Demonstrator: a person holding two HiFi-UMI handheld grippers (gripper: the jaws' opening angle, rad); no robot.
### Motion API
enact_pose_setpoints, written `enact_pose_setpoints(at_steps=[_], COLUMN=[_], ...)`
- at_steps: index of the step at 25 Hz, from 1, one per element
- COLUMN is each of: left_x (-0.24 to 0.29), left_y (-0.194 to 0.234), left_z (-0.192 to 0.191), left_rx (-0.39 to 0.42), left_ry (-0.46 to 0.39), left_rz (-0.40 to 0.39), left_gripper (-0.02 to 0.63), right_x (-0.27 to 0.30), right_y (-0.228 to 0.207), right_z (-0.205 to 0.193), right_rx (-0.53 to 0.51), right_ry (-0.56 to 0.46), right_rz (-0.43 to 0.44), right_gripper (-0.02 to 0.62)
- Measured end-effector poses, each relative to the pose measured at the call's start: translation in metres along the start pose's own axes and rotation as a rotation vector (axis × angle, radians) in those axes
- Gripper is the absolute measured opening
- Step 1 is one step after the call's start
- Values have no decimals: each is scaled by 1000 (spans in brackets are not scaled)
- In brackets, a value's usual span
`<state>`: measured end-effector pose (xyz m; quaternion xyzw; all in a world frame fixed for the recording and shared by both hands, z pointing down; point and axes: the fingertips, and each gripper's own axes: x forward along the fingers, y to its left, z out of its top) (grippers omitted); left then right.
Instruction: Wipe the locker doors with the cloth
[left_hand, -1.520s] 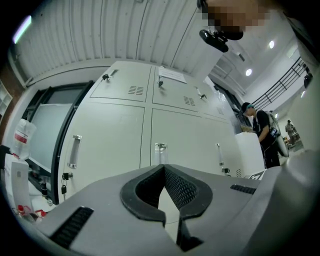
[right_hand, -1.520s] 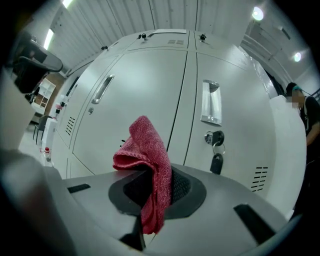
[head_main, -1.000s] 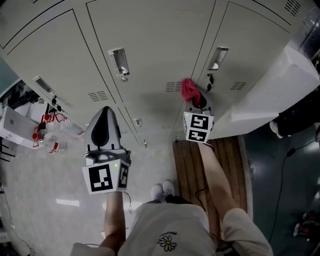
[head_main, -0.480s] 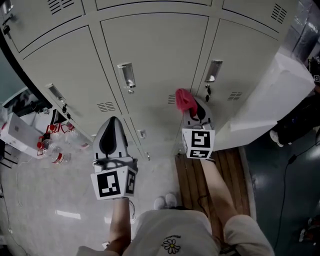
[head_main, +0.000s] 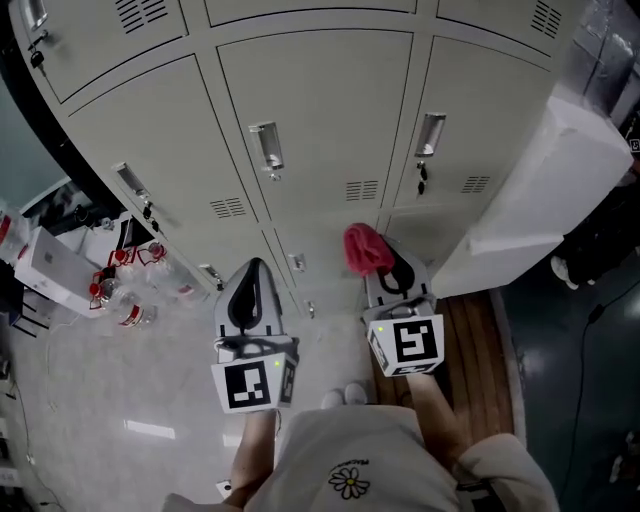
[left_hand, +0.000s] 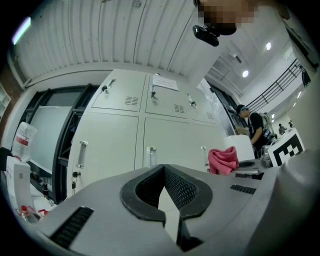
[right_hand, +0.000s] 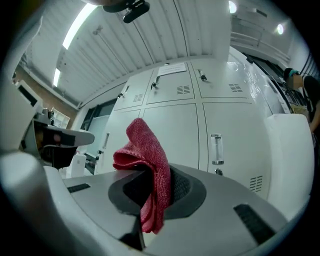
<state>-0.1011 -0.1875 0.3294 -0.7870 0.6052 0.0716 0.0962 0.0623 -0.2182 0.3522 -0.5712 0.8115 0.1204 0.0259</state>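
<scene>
1. Centre of head view: right gripper (head_main: 386, 262) is clamped on the red cloth (head_main: 366, 248). The cloth bunches above the jaws and one fold hangs down between them (clearest in the right gripper view).
2. Cloth is just right of frame centre, in front of the lower locker doors (head_main: 320, 110) and below the vents (head_main: 362, 190). Can't tell if it touches a door.
3. Left gripper (head_main: 255, 268) is lower centre-left, beside the right one and slightly nearer the person. Its jaws meet at the tips with nothing between them; a door shows through the hollow behind the tips.
4. Doors are pale grey and all shut, with chrome handles (head_main: 267, 148). A key (head_main: 421, 178) hangs under the right-hand handle.
5. White block (head_main: 540, 190) sits at the right edge, against the lockers. Wooden slats (head_main: 480, 330) lie on the floor below it.
6. Red-capped bottles (head_main: 125, 300) are on the floor at left.
7. White shoes (head_main: 345, 397) show at bottom centre, between the two grippers.
</scene>
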Motion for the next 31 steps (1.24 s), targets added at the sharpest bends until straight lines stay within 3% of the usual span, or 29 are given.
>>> enact_pose_setpoints(at_steps=[5, 8, 31], left_x=[-12, -12, -9], left_y=[-10, -12, -18], left_z=[-21, -17, -16], left_rx=[8, 15, 12], left_ry=[86, 47, 40], left_rz=[-8, -9, 1], left_gripper=[17, 17, 17], right_x=[-24, -30, -43], right_y=[14, 16, 10], right_z=[-8, -7, 1], right_rx=[23, 21, 42], right_ry=[25, 26, 0], right_rz=[2, 2, 7], right_gripper=[26, 26, 26])
